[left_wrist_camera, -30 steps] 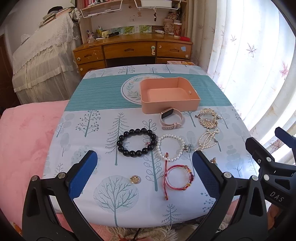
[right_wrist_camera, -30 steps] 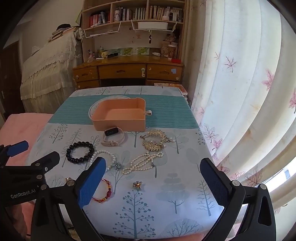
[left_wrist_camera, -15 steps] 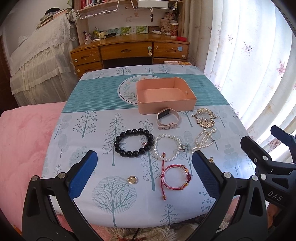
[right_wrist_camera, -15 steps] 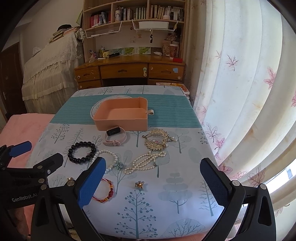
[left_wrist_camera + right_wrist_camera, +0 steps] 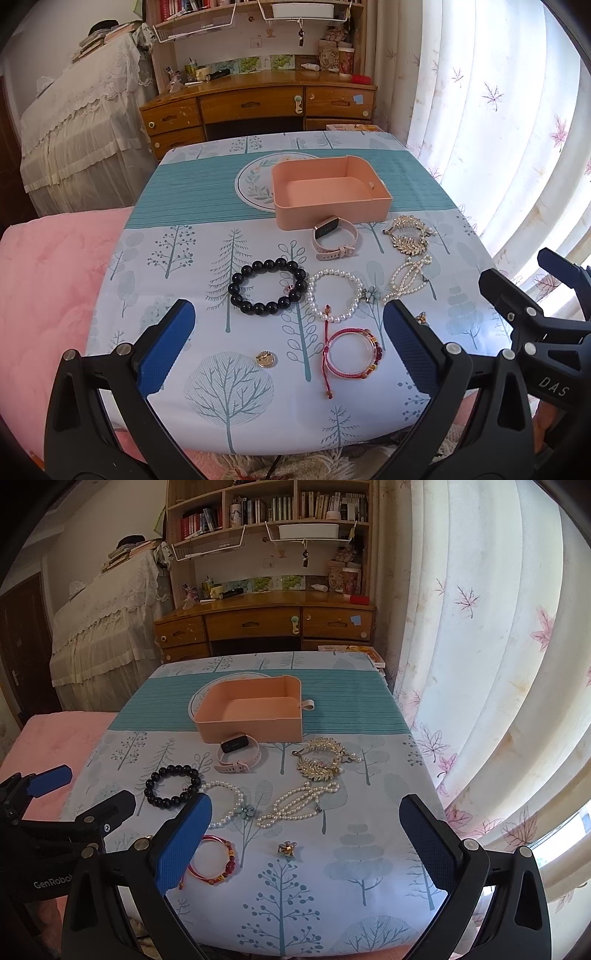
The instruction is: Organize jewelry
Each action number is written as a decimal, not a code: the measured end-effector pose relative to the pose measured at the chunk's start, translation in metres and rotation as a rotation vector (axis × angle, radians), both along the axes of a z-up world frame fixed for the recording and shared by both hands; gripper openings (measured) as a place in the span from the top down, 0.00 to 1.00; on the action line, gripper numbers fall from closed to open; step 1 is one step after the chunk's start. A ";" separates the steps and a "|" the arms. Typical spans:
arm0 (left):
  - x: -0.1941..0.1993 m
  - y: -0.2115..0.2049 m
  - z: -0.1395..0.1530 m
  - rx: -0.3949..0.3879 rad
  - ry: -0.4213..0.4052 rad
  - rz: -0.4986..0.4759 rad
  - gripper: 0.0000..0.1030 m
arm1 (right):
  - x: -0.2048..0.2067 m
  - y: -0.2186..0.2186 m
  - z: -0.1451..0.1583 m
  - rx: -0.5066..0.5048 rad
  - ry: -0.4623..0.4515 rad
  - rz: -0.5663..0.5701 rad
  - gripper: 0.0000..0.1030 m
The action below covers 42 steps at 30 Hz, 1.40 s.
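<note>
An empty pink tray (image 5: pixel 364 206) (image 5: pixel 258 725) stands mid-table. In front of it lie a pink watch (image 5: pixel 334 240) (image 5: pixel 238 755), a gold leaf piece (image 5: pixel 408 238) (image 5: pixel 321 762), a black bead bracelet (image 5: pixel 267 286) (image 5: pixel 171 786), a pearl bracelet (image 5: pixel 336 295) (image 5: pixel 227 803), a pearl strand (image 5: pixel 406 277) (image 5: pixel 295 805), a red bangle (image 5: pixel 352 352) (image 5: pixel 214 860), a gold coin charm (image 5: pixel 266 359) and a small gold brooch (image 5: pixel 287 849). My left gripper (image 5: pixel 284 347) and right gripper (image 5: pixel 306 845) are open and empty, above the table's near edge.
The table has a tree-print cloth (image 5: pixel 184 258). A pink bed (image 5: pixel 44 280) lies left of it. White curtains (image 5: pixel 480 664) hang on the right. A wooden desk (image 5: pixel 258 107) with shelves stands behind the table.
Both grippers have drawn back and tilted up a little, so the table sits lower and farther in both views. No jewelry has moved.
</note>
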<state>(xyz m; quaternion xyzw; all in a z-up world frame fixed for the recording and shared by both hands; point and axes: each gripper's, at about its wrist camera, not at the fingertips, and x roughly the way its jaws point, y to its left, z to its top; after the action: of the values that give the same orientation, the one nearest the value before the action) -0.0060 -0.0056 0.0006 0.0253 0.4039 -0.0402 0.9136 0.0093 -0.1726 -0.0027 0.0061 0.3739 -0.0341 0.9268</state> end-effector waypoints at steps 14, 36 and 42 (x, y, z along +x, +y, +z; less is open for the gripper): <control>0.003 0.001 -0.002 -0.006 0.013 0.002 0.02 | 0.006 0.001 -0.002 0.004 0.015 0.008 0.00; 0.068 -0.002 -0.014 0.050 -0.053 -0.013 0.02 | 0.065 -0.034 -0.026 0.082 0.089 -0.012 0.00; 0.094 -0.015 -0.038 0.019 0.006 -0.195 0.02 | 0.094 -0.061 -0.048 0.089 0.139 -0.069 0.00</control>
<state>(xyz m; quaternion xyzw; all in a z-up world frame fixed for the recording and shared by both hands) 0.0877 -0.0204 -0.0376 0.0731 0.4025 -0.1252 0.9039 0.1037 -0.2332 -0.0508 0.0575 0.4379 -0.0497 0.8958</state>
